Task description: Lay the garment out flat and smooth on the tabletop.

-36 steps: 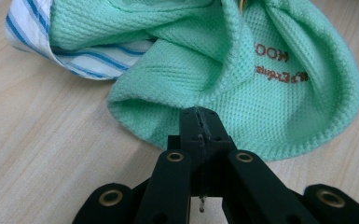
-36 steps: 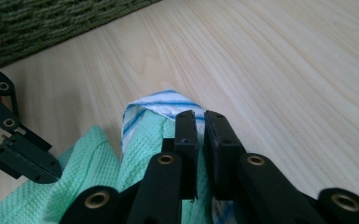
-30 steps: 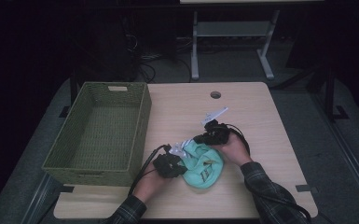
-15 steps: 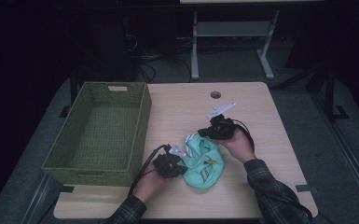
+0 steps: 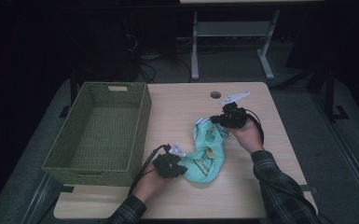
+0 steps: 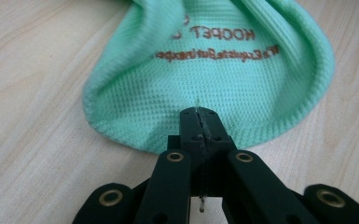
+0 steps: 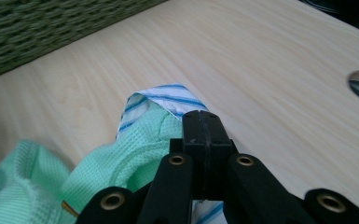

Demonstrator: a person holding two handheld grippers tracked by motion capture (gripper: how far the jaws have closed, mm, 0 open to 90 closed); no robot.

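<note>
high view: both grippers, left [image 5: 181, 164] and right [image 5: 217, 120], clamp shirt [image 5: 206, 154] beside basket [image 5: 98, 130]; spreading begun, basket still unfilled.

High view looks down on the table [image 5: 261, 196]; both gripper views sit close, sharing its wood.

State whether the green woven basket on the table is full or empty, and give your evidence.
Empty. In the high view the basket shows its bare woven floor, and the mint-green garment lies outside it on the table.

A green woven basket [image 5: 98, 133] sits on the left of the wooden table [image 5: 182, 105], beside a round hole [image 5: 215, 94].
</note>
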